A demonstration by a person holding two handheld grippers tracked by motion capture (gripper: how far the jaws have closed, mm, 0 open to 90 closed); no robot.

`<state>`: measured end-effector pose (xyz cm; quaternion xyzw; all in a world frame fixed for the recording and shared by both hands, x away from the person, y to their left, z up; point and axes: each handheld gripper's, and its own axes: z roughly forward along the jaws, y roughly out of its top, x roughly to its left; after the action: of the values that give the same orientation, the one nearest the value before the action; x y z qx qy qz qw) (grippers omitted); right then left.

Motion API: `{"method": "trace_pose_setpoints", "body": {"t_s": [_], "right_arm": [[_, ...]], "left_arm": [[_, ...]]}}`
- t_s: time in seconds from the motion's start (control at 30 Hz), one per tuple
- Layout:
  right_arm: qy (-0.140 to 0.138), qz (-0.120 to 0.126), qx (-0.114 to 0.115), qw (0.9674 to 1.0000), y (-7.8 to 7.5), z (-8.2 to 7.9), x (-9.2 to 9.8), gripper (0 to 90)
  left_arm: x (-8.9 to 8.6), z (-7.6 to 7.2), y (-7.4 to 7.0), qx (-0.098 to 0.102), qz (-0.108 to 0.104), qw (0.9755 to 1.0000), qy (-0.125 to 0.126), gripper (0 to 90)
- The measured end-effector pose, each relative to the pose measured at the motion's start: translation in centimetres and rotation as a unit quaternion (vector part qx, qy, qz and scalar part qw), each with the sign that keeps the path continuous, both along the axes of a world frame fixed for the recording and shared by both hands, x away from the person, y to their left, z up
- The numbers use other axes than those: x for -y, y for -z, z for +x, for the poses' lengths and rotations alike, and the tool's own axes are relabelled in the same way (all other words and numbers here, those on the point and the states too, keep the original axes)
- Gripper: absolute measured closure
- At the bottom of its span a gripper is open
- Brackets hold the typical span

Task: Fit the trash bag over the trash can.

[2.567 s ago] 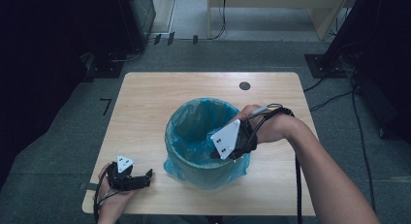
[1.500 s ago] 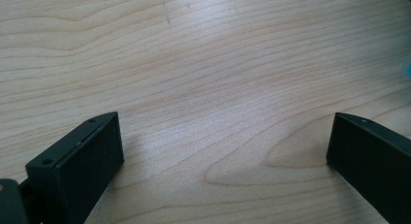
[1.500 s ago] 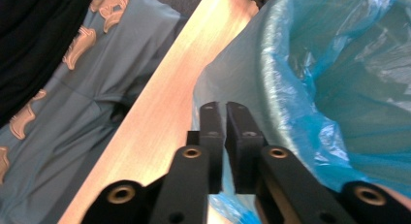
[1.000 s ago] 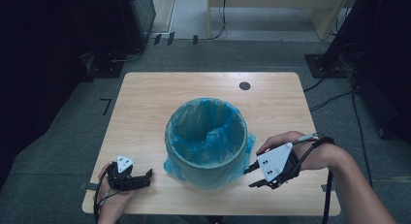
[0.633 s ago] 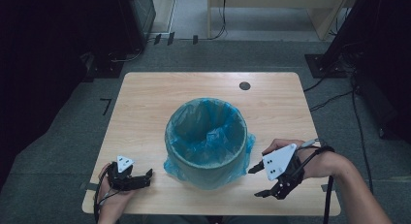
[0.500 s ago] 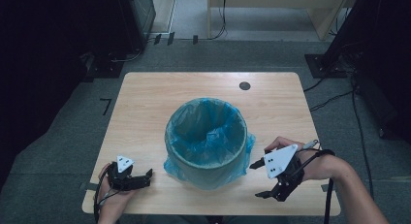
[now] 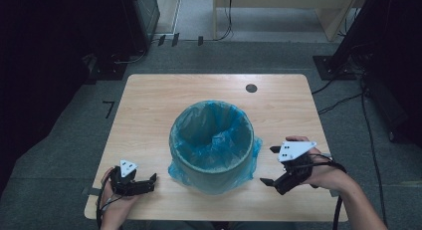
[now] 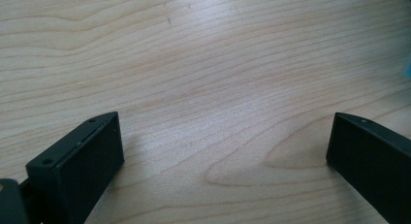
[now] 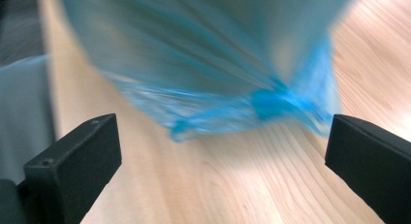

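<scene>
From where I sit, the bin (image 7: 213, 140) lined with a blue bag (image 7: 214, 128) stands upright in the middle of the worktop (image 7: 149, 100), its mouth facing up. My right gripper (image 7: 271, 166) sits low over the near right part of the worktop, just right of the bin and pointing left toward its wall. Its jaws have just been opening and now stand wide apart with nothing between them. In the right gripper view, the loose skirt of the bag (image 9: 252, 107) hangs ahead of the jaws, down by the bin's foot, clear of both pads.

My left gripper (image 7: 152, 180) rests at the near left corner, pointing right, farther from the bin. In the left gripper view its jaws are spread wide over bare wood (image 8: 203, 78), holding nothing.

So the right hand is the nearer one, and the bin lies straight to its left. I judge the bag's overhang on that side to be the closest thing to grab. There is open wood to the right and on the far side for moving. The near edge is close behind both hands, so I have little room to pull back.
</scene>
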<state>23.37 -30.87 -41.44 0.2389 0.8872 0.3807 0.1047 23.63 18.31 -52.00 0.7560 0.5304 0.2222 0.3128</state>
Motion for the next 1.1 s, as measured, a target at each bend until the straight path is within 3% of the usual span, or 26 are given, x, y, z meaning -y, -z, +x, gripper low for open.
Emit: {"method": "trace_pose_setpoints", "body": {"t_s": [0.07, 0.2, 0.47, 0.63, 0.7, 0.9, 1.1], "right_arm": [[0.04, -0.005, 0.0, 0.9992, 0.6, 0.3, 0.2, 0.0], [0.092, 0.004, -0.002, 0.9957, 1.6, 0.7, 0.8, 0.0], [0.188, 0.025, 0.002, 0.9818, 2.8, 1.1, 1.9, 0.0], [0.232, 0.036, 0.005, 0.972, 3.6, 1.1, 2.7, 0.0], [0.252, 0.027, 0.006, 0.9674, 4.0, 1.1, 2.9, 0.0], [0.288, 0.016, -0.004, 0.9575, 5.2, 1.0, 3.6, 0.0], [0.311, 0.013, -0.018, 0.9503, 6.2, 0.7, 4.3, 0.0]], "left_arm": [[0.0, 0.0, 0.0, 0.0, 0.0, 1.0, 0.0, 0.0], [0.0, 0.0, 0.0, 0.0, 0.0, 1.0, 0.0, 0.0], [0.0, 0.0, 0.0, 0.0, -0.001, 1.0, 0.0, 0.0], [0.0, 0.0, 0.0, 0.0, -0.001, 1.0, 0.0, 0.0], [0.0, 0.0, 0.0, 0.0, 0.0, 1.0, 0.0, 0.0], [0.0, 0.0, 0.0, 0.0, 0.0, 1.0, 0.0, 0.0], [0.0, 0.0, 0.0, 0.0, 0.0, 1.0, 0.0, 0.0]]}}
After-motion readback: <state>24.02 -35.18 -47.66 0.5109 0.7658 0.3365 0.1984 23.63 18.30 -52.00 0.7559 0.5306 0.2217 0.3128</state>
